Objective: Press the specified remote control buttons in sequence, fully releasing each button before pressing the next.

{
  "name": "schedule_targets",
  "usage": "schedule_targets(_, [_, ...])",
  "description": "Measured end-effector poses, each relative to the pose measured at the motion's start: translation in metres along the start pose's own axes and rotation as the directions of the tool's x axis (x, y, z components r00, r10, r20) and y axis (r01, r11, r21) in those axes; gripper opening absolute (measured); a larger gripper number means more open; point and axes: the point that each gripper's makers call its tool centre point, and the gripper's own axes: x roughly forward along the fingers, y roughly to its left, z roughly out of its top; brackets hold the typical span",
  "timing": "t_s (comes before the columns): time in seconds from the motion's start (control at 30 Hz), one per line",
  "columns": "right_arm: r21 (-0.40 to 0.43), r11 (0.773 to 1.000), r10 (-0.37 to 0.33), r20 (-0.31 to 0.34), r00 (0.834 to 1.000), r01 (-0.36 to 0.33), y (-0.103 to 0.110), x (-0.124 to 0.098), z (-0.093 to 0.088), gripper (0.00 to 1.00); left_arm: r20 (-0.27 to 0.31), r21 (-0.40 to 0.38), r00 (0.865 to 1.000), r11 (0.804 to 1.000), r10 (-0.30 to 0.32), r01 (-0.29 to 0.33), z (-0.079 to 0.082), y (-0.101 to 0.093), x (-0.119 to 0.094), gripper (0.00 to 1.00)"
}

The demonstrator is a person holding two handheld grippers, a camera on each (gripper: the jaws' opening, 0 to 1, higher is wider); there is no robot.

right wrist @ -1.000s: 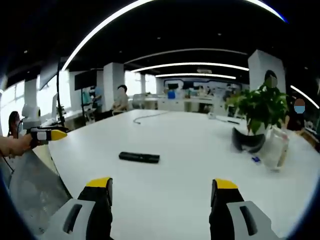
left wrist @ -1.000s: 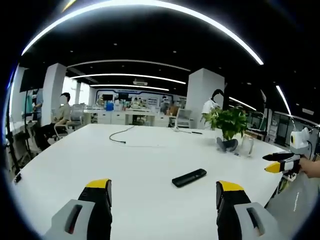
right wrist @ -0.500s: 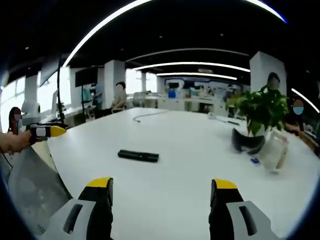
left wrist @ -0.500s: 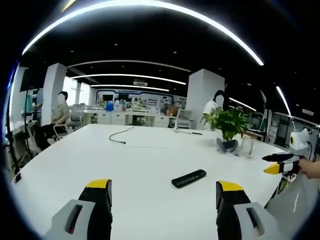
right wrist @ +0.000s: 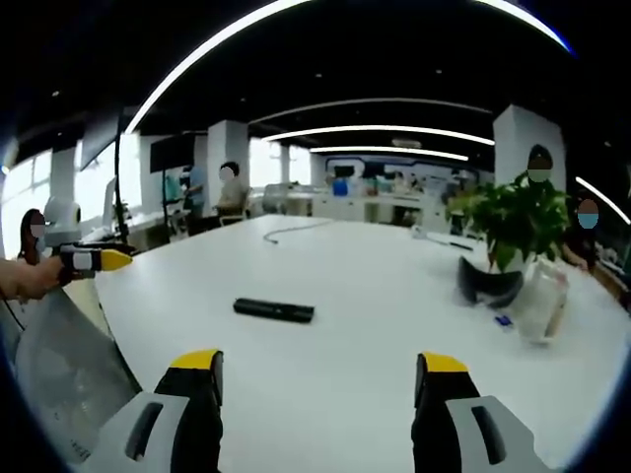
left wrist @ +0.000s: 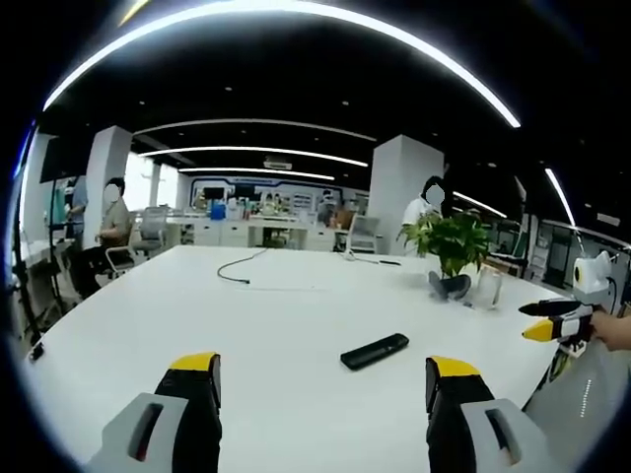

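Black remote flat on white table, left gripper and right gripper both spread wide, empty, apparently hovering short of it, potted plant beyond

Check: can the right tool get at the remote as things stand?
Probably yes. The remote lies alone on bare table, ahead and left of the open right tool; nothing stands between. The plant sits off to the other side.

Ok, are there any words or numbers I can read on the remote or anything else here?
No readable text anywhere.
Remote: its buttons and any labels are too small to make out.
Far wall display: too blurred to read.
Each claw, left and right: plain yellow tips, no visible lettering.
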Motion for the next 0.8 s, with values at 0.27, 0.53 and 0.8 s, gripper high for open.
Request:
schedule_targets(0.27, [-0.039, 0.998, -0.041, -0.023, 0.999, 0.04, -0.007, -0.001, -0.003, 0.75, -0.005, 0.005, 1.0, 1.0, 0.0, 0.0, -0.001, -0.002, 0.001, 0.89])
schedule_targets(0.53, [-0.026, 0.999, -0.027, 0.004, 1.0, 0.027, -0.008, 0.0, 0.001, 0.76, -0.004, 0.002, 1.0, 1.0, 0.005, -0.005, 0.0, -0.001, 0.002, 0.89])
schedule_targets(0.8, [-0.02, 0.999, -0.041, -0.022, 0.999, 0.041, -0.011, 0.001, -0.004, 0.75, -0.05, 0.008, 0.999, 1.0, 0.007, -0.006, -0.009, -0.001, 0.006, 0.89])
